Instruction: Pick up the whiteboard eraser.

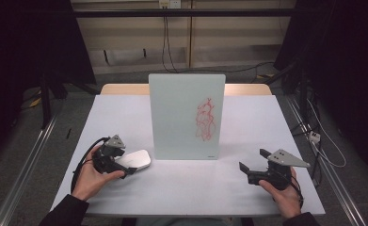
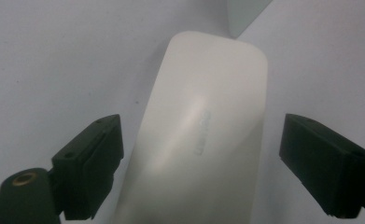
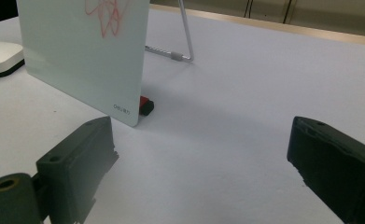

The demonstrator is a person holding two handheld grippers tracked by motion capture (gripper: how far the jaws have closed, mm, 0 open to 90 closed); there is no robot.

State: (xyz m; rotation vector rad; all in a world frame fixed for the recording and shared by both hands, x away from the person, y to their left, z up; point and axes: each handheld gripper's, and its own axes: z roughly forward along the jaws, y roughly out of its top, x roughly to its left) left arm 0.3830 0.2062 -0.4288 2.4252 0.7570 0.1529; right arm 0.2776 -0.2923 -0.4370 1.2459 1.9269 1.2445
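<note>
From above, the upright whiteboard [image 1: 187, 116] stands in the middle of the pale tabletop [image 1: 247, 122], a red scribble [image 1: 205, 119] on its glassy face. Just left of the board's lower corner lies the white eraser [image 1: 135, 160], a smooth rounded slab with a dark underside, and the left hand-held gripper [image 1: 123, 165] sits right at it.

The left gripper view adds what the high view cannot: the eraser [image 2: 203, 135] lies lengthwise between the two black jaws, which stand apart with a gap on each side, and a faint embossed mark runs along its satin top.

The right hand-held gripper [image 1: 251, 165] is held well to the right of the board, jaws wide apart over bare tabletop. Its own view shows the board's back side: a thin wire stand [image 3: 182, 44], a small red-and-black piece [image 3: 145, 105] at the board's foot, and grey lettering on the corner.
</note>
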